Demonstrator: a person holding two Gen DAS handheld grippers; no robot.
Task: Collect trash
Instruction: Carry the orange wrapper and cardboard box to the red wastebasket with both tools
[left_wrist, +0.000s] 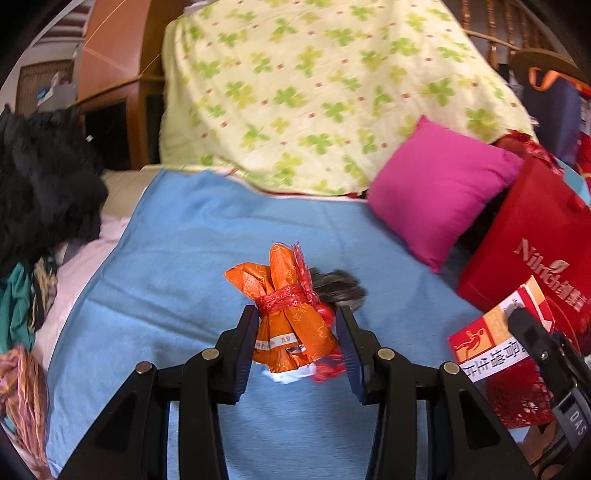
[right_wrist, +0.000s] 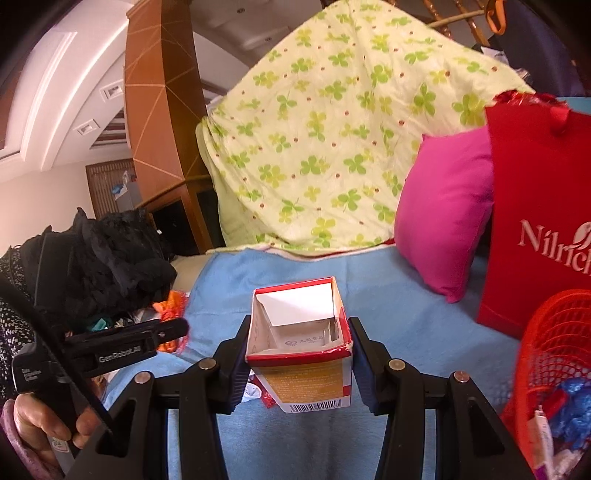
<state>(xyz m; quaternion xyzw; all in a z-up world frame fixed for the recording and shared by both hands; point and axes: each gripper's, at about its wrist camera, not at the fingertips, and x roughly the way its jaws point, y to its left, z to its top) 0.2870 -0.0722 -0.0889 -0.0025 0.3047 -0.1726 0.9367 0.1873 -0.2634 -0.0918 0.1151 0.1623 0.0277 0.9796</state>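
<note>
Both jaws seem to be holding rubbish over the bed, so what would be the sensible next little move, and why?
Probably carry the open carton, held in the right gripper, rightward over the red mesh basket and let go. The basket sits close by and already holds trash. The left gripper holds the orange wrapper bundle, which could follow.

one orange bundle, one open carton, one pink cushion (one red bag).

At the right edge of both views the red bag is cut off, its white lettering incomplete. The red mesh basket at lower right is also cropped. A grey blurred object behind the orange bundle cannot be identified.
</note>
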